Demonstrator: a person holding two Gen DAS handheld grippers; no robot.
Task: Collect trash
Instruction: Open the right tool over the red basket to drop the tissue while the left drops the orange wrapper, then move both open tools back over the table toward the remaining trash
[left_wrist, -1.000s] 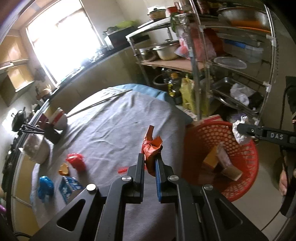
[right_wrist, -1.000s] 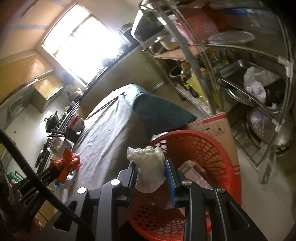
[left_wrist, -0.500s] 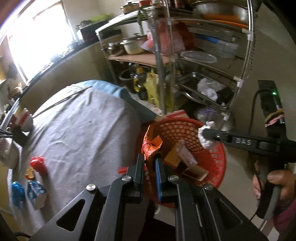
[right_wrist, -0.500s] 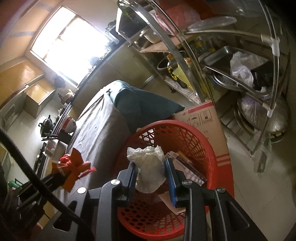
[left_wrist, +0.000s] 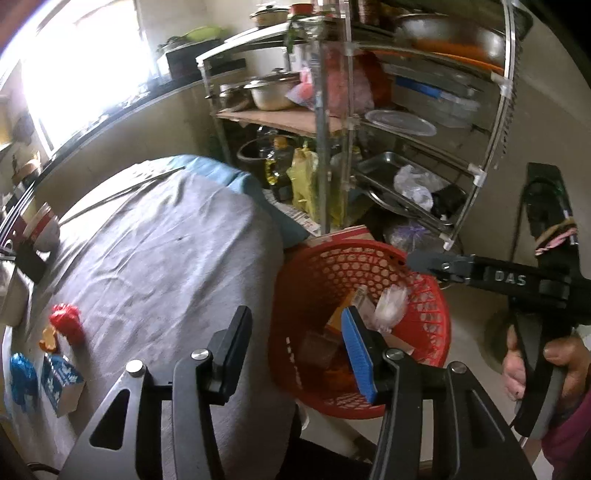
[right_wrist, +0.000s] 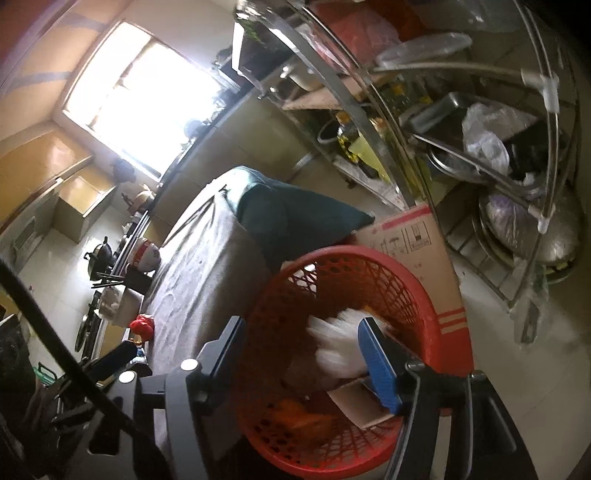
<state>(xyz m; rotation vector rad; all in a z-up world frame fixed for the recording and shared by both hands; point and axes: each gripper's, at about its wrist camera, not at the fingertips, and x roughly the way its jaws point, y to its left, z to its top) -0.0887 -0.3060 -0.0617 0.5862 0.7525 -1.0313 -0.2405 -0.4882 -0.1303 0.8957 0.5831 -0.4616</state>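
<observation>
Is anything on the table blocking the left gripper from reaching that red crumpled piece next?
Nothing visible does. The left gripper, jaws just opened and empty, faces bare grey cloth up to the red crumpled piece near the table's left edge.

1. The left gripper (left_wrist: 295, 347) has just been opening; its orange wrapper (right_wrist: 306, 417) now lies in the red basket (left_wrist: 436, 306).
2. The right gripper (right_wrist: 299, 350) has just been opening; its white bag (right_wrist: 332, 343) is now inside the basket.

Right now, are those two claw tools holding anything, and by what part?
Nothing. The left gripper and right gripper have just been opening; the white wad drops blurred into the red basket.
</observation>
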